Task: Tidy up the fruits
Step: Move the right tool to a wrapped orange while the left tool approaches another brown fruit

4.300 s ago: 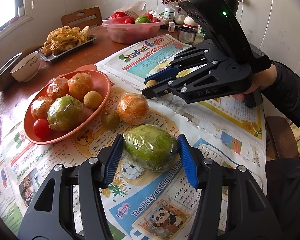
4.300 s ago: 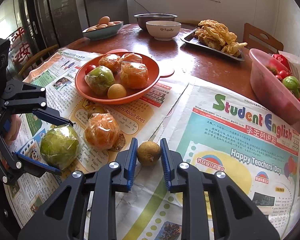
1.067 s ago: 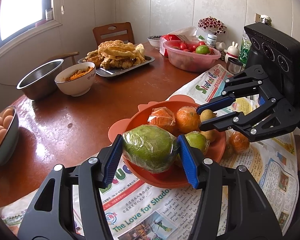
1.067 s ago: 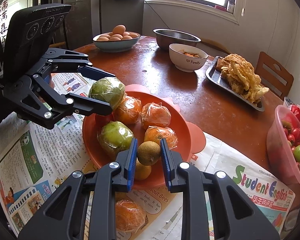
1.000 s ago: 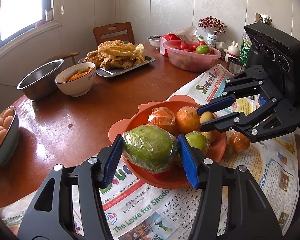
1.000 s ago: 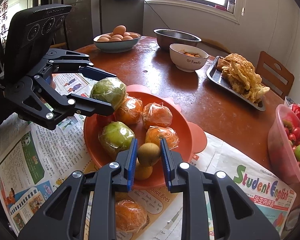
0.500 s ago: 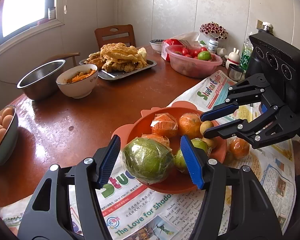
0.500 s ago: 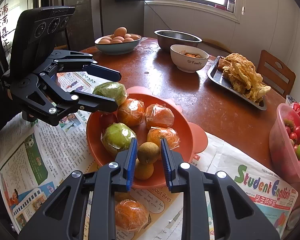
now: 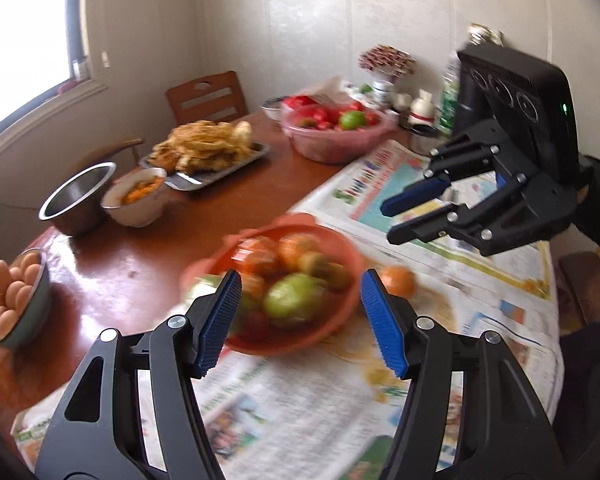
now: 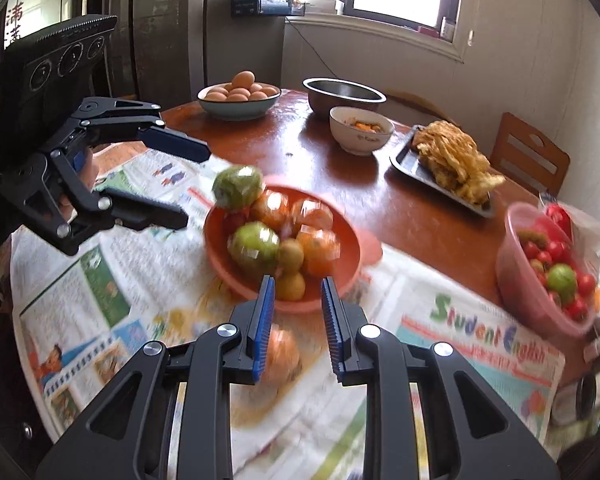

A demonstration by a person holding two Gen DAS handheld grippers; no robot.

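Left gripper (image 9: 300, 280): fingers wide apart and have just been opening, nothing between them. It hangs above the near edge of the orange plate (image 10: 352, 256).

Right gripper (image 10: 297, 282): fingers stand parallel with a narrow gap and grip nothing. It sits over the plate's near rim.

The wrapped green fruit (image 10: 238, 188) sits on the plate's far-left rim, just beside the left gripper's fingertips and not touching them. It is motion-blurred. It looks oval, with the long axis roughly across the right wrist view. Which end points where, cannot tell.

The small brown fruit (image 10: 291, 254) lies in the plate near its middle. It is oval, with the long axis running away from the right camera. It touches a second green wrapped fruit (image 10: 254, 246) on its left and a yellowish round fruit (image 10: 292, 285) on its near side. Wrapped oranges (image 10: 316, 252) fill the rest of the plate.

One wrapped orange (image 10: 284, 354) lies off the plate on the newspaper (image 10: 100, 280), under the right fingers. The newspaper covers the near part of the counter (image 10: 300, 152), with the plate partly on it.
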